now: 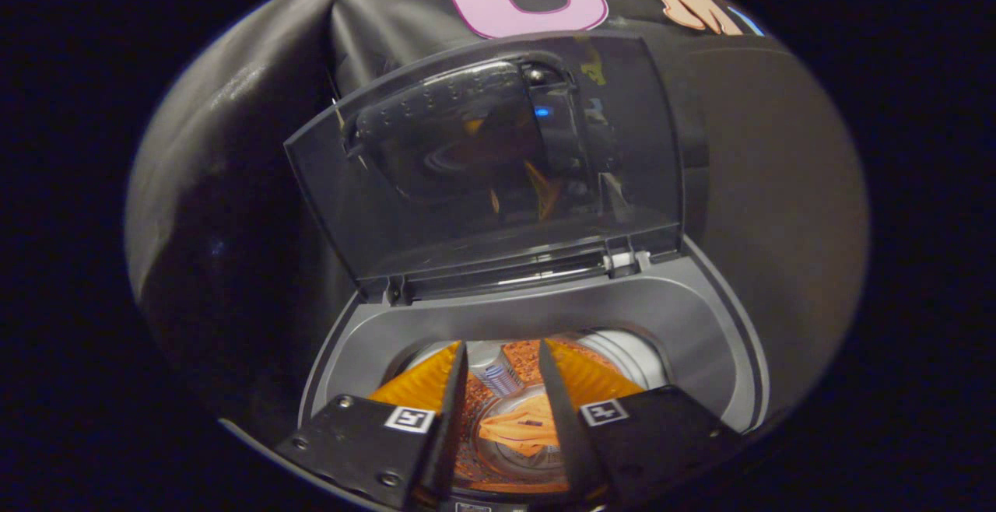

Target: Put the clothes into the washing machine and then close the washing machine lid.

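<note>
Fingers (459,387) spread apart, nothing held, gripper (502,360) poised over open mouth of washing machine (700,325). Orange clothes (520,428) lie low in drum, seen in gap between fingers. Lid (482,177) raised upright at back of washing machine.

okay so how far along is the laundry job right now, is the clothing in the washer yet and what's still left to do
Done, it seems: an orange garment lies down in the drum of the washing machine. In hand: nothing; the gripper hangs over the opening, its fingers apart and gripping nothing, with the garment below the gap. Left: the lid stands raised behind the opening, not yet closed.
</note>
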Motion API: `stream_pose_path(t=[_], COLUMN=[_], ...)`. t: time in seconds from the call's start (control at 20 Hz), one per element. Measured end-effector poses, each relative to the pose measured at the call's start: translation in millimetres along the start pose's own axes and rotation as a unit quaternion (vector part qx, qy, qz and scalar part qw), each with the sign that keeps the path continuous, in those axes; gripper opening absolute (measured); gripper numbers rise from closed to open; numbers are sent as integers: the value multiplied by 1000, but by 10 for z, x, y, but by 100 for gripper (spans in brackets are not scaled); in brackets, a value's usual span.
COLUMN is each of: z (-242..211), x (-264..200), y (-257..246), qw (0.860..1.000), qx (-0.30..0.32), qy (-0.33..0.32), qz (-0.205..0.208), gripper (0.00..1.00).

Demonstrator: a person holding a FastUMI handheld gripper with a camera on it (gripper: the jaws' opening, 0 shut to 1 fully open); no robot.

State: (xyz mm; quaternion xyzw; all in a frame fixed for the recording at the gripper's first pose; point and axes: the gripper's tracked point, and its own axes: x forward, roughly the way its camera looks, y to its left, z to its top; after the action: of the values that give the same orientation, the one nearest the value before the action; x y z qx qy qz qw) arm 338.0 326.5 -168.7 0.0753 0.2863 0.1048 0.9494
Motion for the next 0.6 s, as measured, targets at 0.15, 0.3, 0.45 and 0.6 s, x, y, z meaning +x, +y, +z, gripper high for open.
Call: stream_pose_path(t=[0.15, 0.3, 0.45, 0.6], z=[118, 246, 440, 592], x=[-122, -277, -503, -647], y=[28, 84, 171, 237], qw=[1000, 999, 997, 996], qx=[-22, -41, -55, -64], qy=[-11, -26, -46, -56], qz=[-2, -2, 4, 6], gripper=[83, 97, 98, 97])
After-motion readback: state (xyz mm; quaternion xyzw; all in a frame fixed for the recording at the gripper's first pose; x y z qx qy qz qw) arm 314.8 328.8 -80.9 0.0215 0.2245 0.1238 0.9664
